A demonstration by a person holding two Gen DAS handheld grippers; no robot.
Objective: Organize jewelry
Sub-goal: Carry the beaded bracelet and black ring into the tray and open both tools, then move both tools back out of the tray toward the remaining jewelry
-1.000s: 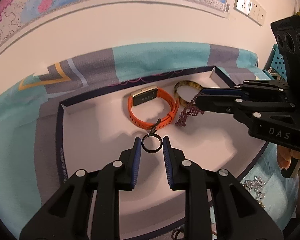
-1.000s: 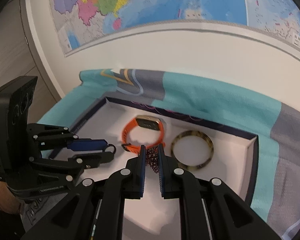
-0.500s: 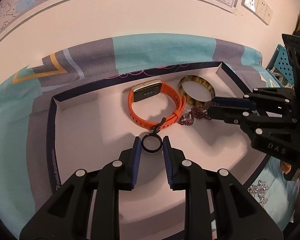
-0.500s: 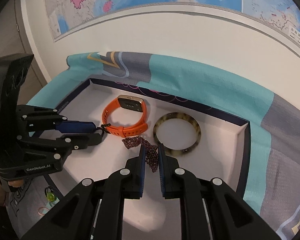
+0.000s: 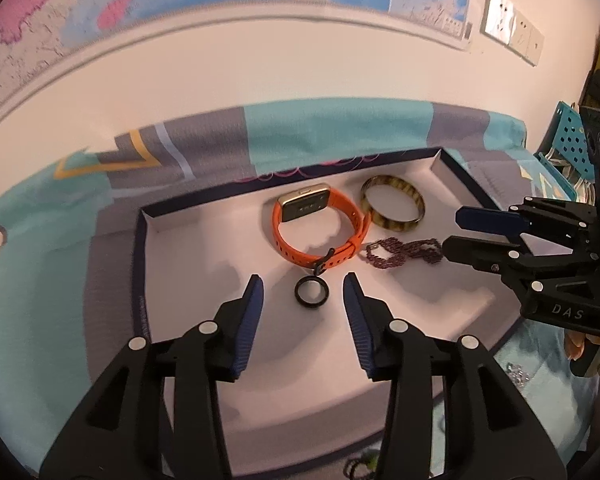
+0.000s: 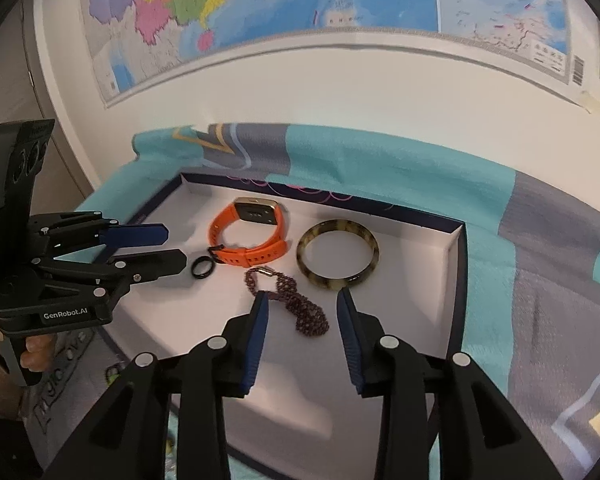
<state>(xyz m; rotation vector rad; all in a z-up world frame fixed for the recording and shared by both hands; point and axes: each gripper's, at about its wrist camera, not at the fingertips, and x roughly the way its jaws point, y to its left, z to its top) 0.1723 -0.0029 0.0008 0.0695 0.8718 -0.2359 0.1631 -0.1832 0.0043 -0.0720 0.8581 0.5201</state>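
Both claws stand released over the white tray (image 5: pixel 180 248). In the left wrist view the left claw (image 5: pixel 303 288) spreads wide on either side of the black ring (image 5: pixel 311 291), which lies flat on the tray floor touching neither finger, just beside the buckle of the orange watch (image 5: pixel 320 232). The right wrist view shows the right claw (image 6: pixel 302 312) parted around the tail of the purple bead chain (image 6: pixel 296 300), which lies loose on the tray near the tortoiseshell bangle (image 6: pixel 338 254). Only the left view catches a silvery cluster (image 5: pixel 518 374) on the teal cloth (image 5: pixel 40 280) outside the tray; only the right view shows the chain's gold clasp.
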